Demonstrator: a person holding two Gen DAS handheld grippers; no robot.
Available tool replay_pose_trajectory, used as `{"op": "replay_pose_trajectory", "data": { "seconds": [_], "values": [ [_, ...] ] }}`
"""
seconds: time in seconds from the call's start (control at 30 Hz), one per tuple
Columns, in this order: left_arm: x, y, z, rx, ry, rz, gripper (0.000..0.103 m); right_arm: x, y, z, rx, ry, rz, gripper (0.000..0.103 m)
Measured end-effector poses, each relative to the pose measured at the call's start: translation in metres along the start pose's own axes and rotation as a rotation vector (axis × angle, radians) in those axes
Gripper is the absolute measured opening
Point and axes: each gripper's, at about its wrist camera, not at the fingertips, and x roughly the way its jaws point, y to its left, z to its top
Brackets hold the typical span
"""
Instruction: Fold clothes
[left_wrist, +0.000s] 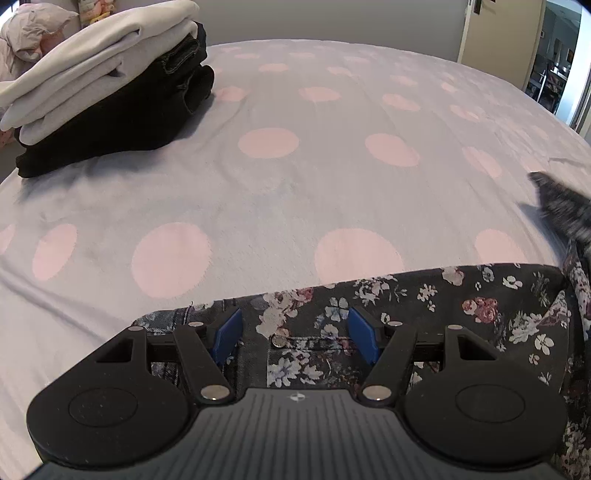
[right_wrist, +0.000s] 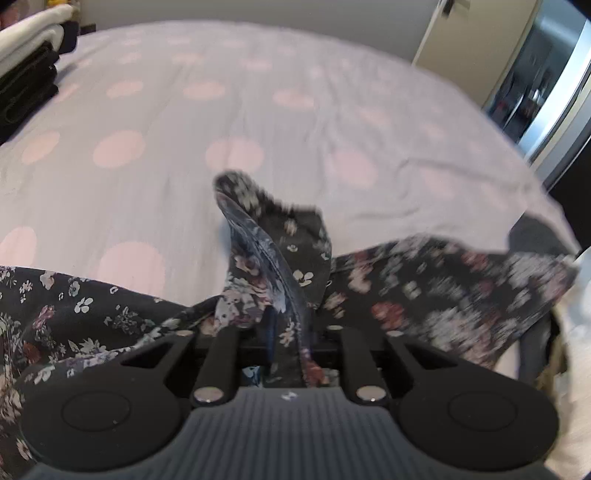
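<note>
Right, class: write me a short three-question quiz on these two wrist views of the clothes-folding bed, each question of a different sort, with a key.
1. True or false: the left hand-held gripper is clamped on the floral garment.
2. What does the right hand-held gripper hold? A) a white towel B) a fold of the floral garment C) nothing
3. Fill in: the folded stack on the spotted bedspread has pale items lying on ____ ones.

Key: 1. False: its blue pads stand apart over the fabric near the button. 2. B. 3. black.
</note>
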Motion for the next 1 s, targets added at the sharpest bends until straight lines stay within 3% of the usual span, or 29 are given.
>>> {"op": "replay_pose_trajectory", "data": {
  "seconds": [0.13, 0.23, 0.47, 0.57, 0.73, 0.83, 1.0],
  "values": [
    [-0.003, 0.000, 0.000, 0.003, 0.003, 0.006, 0.075, -0.043, -0.035, -0.009, 0.030, -0.077, -0.079, 0.011],
    [-0.008, -0.002, -0.001, -0.001, 0.000, 0.005, 0.075, -0.074, -0.077, -0.024, 0.072, -0.087, -0.170, 0.010],
    [-0.021, -0.006, -0.002, 0.018, -0.027, 0.025, 0.075, -0.105, -0.182, -0.095, 0.258, 0.092, -0.338, 0.011],
    [-0.025, -0.008, -0.003, 0.029, -0.033, 0.040, 0.075, -0.109, -0.203, -0.122, 0.348, 0.147, -0.336, 0.015],
    [-0.030, -0.013, -0.008, 0.087, -0.040, 0.062, 0.075, -0.118, -0.213, -0.141, 0.416, 0.135, -0.328, 0.020],
    [-0.033, -0.018, -0.011, 0.131, -0.054, 0.072, 0.075, -0.132, -0.219, -0.140, 0.423, 0.067, -0.304, 0.022],
    [-0.033, -0.025, -0.013, 0.156, -0.072, 0.063, 0.075, -0.157, -0.215, -0.122, 0.346, -0.124, -0.224, 0.023]
  ]
}}
